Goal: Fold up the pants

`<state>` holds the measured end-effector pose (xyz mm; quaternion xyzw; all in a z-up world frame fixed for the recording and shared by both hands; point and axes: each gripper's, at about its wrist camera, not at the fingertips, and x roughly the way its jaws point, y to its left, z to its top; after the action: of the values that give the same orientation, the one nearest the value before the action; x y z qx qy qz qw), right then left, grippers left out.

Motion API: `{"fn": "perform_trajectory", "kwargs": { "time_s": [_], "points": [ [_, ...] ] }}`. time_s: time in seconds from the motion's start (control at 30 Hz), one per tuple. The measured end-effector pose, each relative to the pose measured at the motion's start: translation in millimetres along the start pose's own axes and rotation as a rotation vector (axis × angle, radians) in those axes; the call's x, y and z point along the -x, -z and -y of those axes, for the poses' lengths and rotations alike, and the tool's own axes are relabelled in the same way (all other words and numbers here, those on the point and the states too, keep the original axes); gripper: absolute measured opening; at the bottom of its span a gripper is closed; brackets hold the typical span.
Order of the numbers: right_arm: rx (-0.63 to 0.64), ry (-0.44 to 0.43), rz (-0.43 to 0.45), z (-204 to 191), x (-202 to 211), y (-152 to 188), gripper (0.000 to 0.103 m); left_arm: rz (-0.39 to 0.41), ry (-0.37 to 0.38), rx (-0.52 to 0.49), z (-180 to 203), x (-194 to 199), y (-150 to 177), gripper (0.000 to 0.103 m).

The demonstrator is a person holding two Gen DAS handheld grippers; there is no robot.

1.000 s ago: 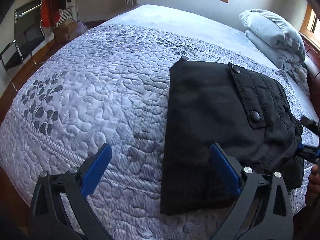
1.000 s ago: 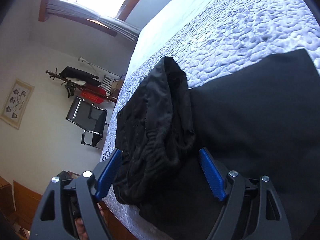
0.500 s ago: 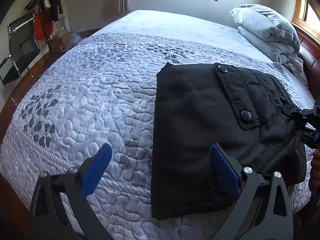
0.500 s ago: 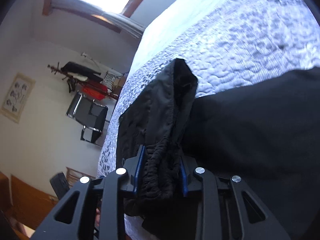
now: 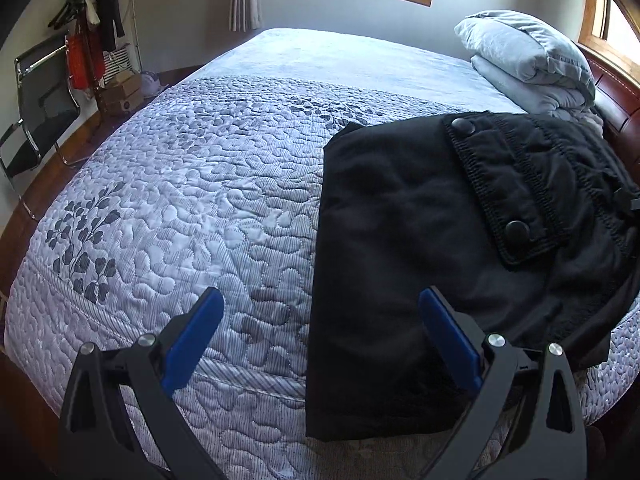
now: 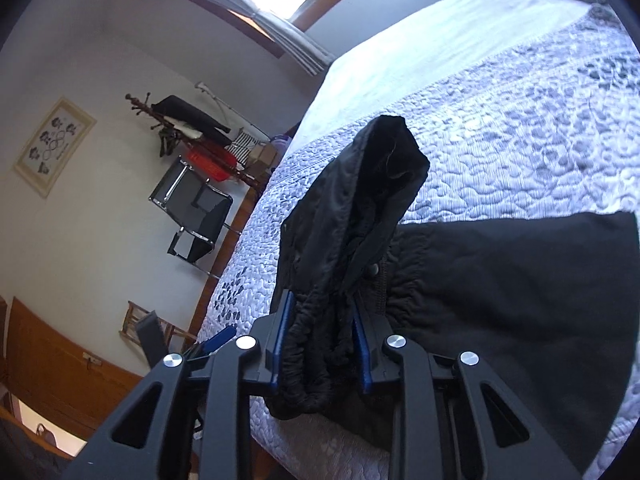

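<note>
Black pants (image 5: pixel 400 220) lie folded on the right part of the quilted bed (image 5: pixel 180 200), a pocket flap with two snap buttons (image 5: pixel 516 232) facing up. My left gripper (image 5: pixel 320 300) hovers open over the near left edge of the pants, with nothing between its blue pads. In the right wrist view, my right gripper (image 6: pixel 320 312) is closing on the bunched elastic waistband (image 6: pixel 316 344). Its pads press on the waistband from both sides. The held fabric stands up in a ridge (image 6: pixel 384 160) above the rest of the pants (image 6: pixel 500 280).
Folded grey bedding (image 5: pixel 528 52) is stacked at the far right by a wooden headboard (image 5: pixel 616 80). A black chair (image 5: pixel 36 120) and a coat rack (image 5: pixel 92 20) stand by the left wall. The quilt's near edge drops off just below my grippers.
The right gripper went from wide open around the waistband to clamped on it, then rose, pulling the fabric up. The left gripper stayed open and almost still.
</note>
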<state>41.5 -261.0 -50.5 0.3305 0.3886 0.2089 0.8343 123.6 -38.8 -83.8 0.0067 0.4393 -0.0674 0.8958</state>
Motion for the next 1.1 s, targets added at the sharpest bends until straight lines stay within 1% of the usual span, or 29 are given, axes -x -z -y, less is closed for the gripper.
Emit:
{"fn": "perform_trajectory", "kwargs": {
  "time_s": [0.2,0.37,0.47,0.87,0.97,1.1],
  "points": [
    [0.012,-0.005,0.04,-11,26,-5,0.027,0.003,0.017,-0.005,5,2,-1,0.099],
    [0.002,0.01,0.061,-7,50,-5,0.027,0.011,0.027,-0.014,10,4,-3,0.099],
    [-0.025,0.011,0.071,-2,59,-5,0.027,0.009,0.03,-0.02,14,4,-4,0.099],
    [-0.098,0.082,0.107,36,93,2,0.027,-0.003,0.031,-0.062,28,1,-5,0.099],
    [-0.116,0.101,0.1,44,96,9,0.027,-0.003,0.028,-0.08,32,1,-5,0.099],
    [-0.153,0.144,0.078,65,90,21,0.026,-0.005,0.03,-0.09,35,1,-6,0.099]
  ]
}}
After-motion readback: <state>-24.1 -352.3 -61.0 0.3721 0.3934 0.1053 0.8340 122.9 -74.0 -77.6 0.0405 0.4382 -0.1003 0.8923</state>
